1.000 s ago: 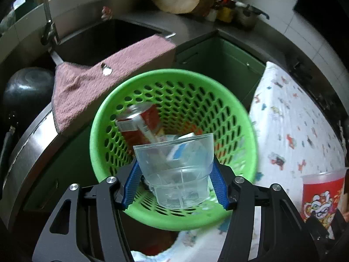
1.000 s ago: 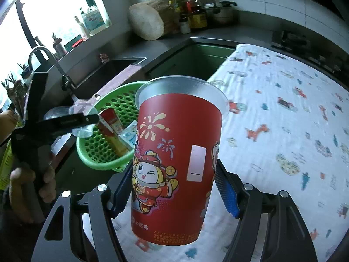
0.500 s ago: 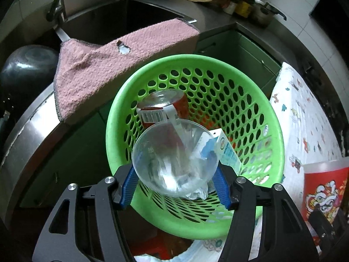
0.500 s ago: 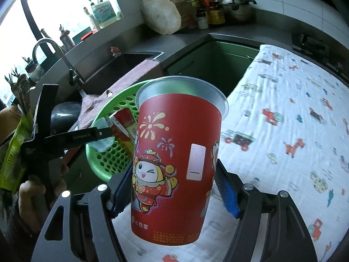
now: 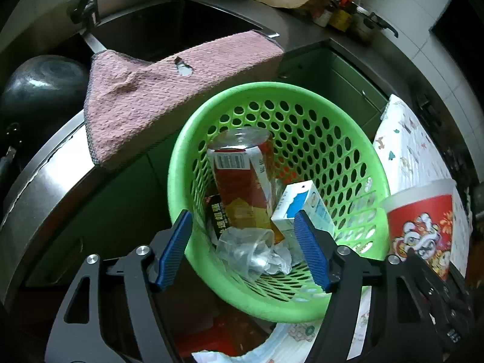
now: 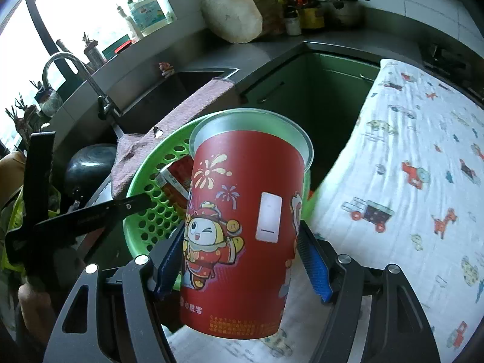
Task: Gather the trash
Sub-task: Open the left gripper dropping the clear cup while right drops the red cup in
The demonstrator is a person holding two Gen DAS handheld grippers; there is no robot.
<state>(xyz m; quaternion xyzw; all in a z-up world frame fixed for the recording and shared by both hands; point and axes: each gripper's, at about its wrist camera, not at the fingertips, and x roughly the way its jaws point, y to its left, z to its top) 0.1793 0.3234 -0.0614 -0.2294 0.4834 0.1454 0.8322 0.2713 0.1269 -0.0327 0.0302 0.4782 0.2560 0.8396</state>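
Note:
A green perforated basket (image 5: 338,115) holds a red can (image 5: 242,178), a white-and-blue carton (image 5: 305,208) and a clear plastic cup (image 5: 245,248) lying on its side at the bottom. My left gripper (image 5: 242,245) is open and empty just above the basket's near rim. My right gripper (image 6: 242,260) is shut on a red paper cup (image 6: 245,220) with a cartoon print, held upright beside the basket (image 6: 151,211). The red cup also shows at the right edge of the left wrist view (image 5: 423,227).
A pink towel (image 5: 157,96) hangs over the sink's edge (image 5: 187,21) behind the basket. A dark wok (image 5: 39,81) sits at the left. A printed white cloth (image 6: 423,166) covers the table on the right. Bottles and a pot (image 6: 341,6) stand on the far counter.
My left gripper opened and the clear plastic cup dropped into the basket. My right gripper moved the red cup closer to the basket.

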